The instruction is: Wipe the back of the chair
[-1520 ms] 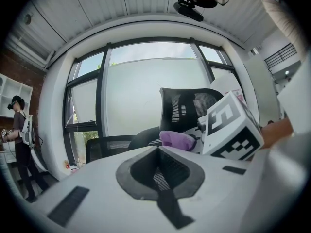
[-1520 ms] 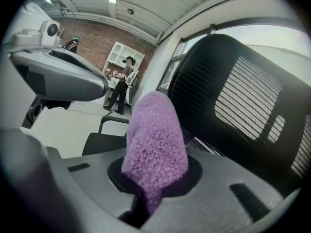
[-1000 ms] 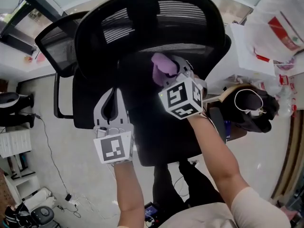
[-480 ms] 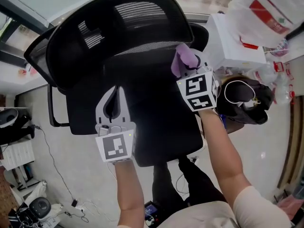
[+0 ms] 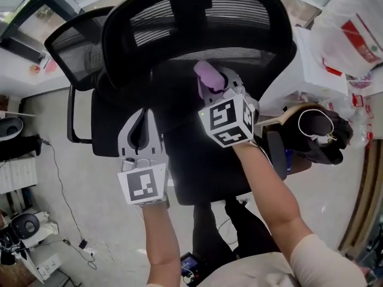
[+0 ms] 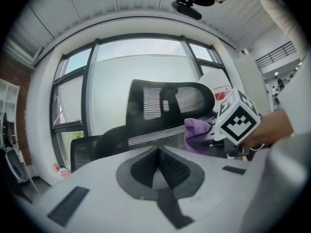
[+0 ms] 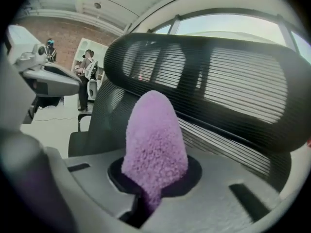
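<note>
The chair [image 5: 197, 130] is black, seen from behind. A curved headrest [image 5: 197, 14] of open ribbed mesh sits on top. Beneath it the back [image 5: 179, 94] is a broad panel of denser, darker mesh with horizontal ribs along its upper edge.

The right gripper [image 5: 216, 84] has its jaws clamped on a cloth [image 5: 206, 75]. The cloth is purple and has a nubby, fleecy pile. In the right gripper view it rises from the jaw seam as a rounded cone [image 7: 155, 140]. It lies at the upper part of the back, just beneath the headrest. Contact with the mesh cannot be confirmed.

The left gripper [image 5: 141, 115] hangs beside the left part of the back, lower than the right gripper. Its smooth grey jaws meet at the tips, leaving a teardrop-shaped gap behind them. Nothing is between them.

A second chair [image 5: 75, 55] with a grey mesh back stands to the left. A white plastic bag [image 5: 353, 28] lies to the right.
</note>
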